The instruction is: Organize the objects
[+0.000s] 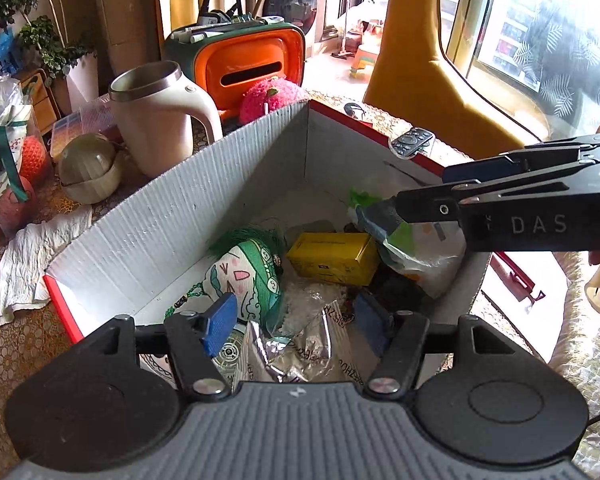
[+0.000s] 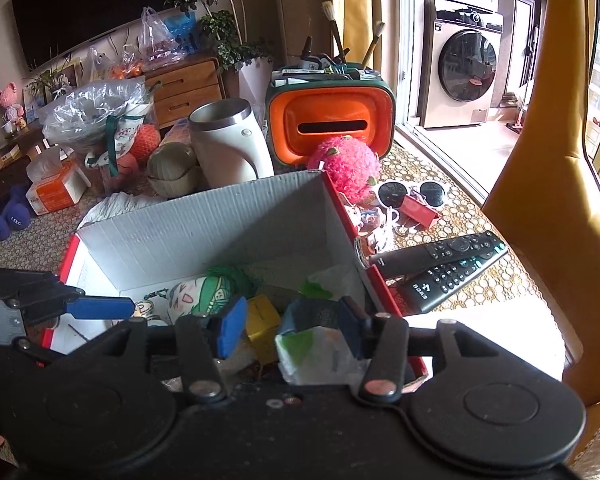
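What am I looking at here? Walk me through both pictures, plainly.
There is no robot here. A person holds a two-finger gripping tool in each hand, and a camera on each tool looks forward along its jaws. One picture comes from the left gripper, the other from the right gripper. Both hover over an open cardboard box that holds a yellow carton, a green-haired doll and wrappers. Both jaws stand open. A plastic bag rests against one right finger, and I cannot tell whether it is gripped. Around the box on the table are two remotes, sunglasses, a white jug and an orange case.
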### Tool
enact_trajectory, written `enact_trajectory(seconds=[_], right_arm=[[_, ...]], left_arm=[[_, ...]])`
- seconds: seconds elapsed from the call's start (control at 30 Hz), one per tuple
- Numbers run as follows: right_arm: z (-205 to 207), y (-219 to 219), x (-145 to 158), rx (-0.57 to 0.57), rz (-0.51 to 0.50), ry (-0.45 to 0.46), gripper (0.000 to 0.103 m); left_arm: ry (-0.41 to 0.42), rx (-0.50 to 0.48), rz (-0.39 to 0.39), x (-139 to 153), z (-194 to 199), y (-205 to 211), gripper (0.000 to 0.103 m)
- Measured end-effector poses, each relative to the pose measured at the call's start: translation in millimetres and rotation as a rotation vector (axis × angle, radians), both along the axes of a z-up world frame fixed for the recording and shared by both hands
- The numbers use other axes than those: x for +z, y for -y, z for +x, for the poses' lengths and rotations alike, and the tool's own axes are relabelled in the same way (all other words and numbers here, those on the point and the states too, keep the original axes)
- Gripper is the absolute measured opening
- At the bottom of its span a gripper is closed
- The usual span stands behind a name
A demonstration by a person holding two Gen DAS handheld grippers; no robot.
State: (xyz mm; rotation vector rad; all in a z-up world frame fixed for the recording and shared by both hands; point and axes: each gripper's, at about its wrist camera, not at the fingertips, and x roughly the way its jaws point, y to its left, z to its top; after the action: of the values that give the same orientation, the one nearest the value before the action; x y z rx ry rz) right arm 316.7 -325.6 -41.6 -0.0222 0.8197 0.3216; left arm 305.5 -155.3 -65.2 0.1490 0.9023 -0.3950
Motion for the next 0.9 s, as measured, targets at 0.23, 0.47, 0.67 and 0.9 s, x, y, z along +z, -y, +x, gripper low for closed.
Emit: enact_trajectory(seconds=[0.23, 0.47, 0.67, 0.9], right_arm=[[-33.9, -5.2, 22.5, 0.044, 0.045, 0.053, 0.059], [-72.1, -13.4, 41.8, 0.087, 0.075, 0.123, 0.067], [-99.9, -16.5, 51.7, 0.098, 0.096, 0.17, 0.074], [-128.0, -17.9, 54.5, 0.103, 0.129, 0.204, 0.083]], left_arm=[[0.068, 0.023, -0.023, 30.0, -27.3, -17.4, 0.069], [0.135, 0.033, -0.039, 55.4, -61.2, -36.5, 0.069], [0.196, 0.058, -0.06, 72.9, -91.6, -55.6, 0.073], [0.249, 0.086, -0.088, 83.7, -123.3, -72.4, 0.082]])
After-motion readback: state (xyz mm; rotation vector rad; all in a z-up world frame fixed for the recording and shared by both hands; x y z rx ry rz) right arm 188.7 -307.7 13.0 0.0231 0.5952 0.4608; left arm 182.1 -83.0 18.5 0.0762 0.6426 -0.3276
